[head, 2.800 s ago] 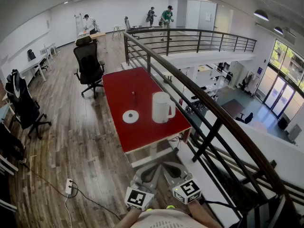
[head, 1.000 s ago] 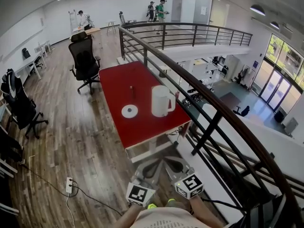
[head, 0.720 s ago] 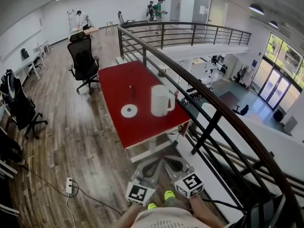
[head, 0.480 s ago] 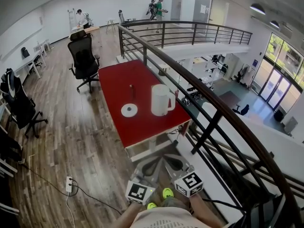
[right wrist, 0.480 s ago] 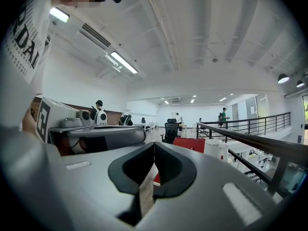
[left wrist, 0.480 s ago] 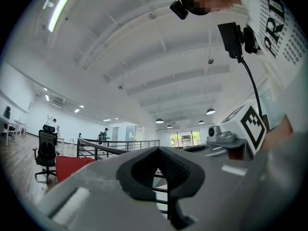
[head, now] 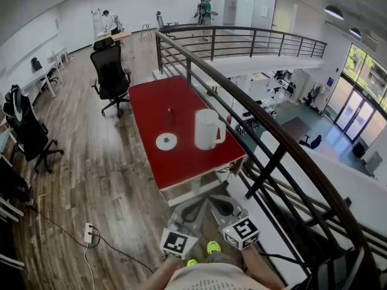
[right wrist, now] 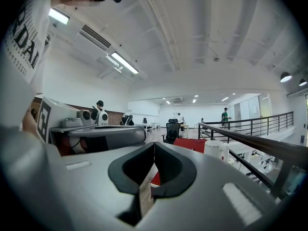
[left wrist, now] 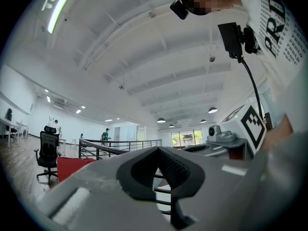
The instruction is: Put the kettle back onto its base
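Kettle (head: 207,129) upright by the table's (head: 151,104) right edge, base (head: 166,141) just left, well ahead of left gripper (head: 191,206) and right gripper (head: 219,206), both closed on nothing, right one nearer.

The kettle (head: 207,129) stands on the tabletop (head: 181,162), to the right of its base (head: 166,141) and apart from it. A small object (head: 170,113) stands behind the base. An office chair (head: 112,77) stands beyond the far left corner. A railing (head: 260,122) runs along the right side. The left gripper (head: 192,209) and right gripper (head: 221,207) sit side by side before the near edge.
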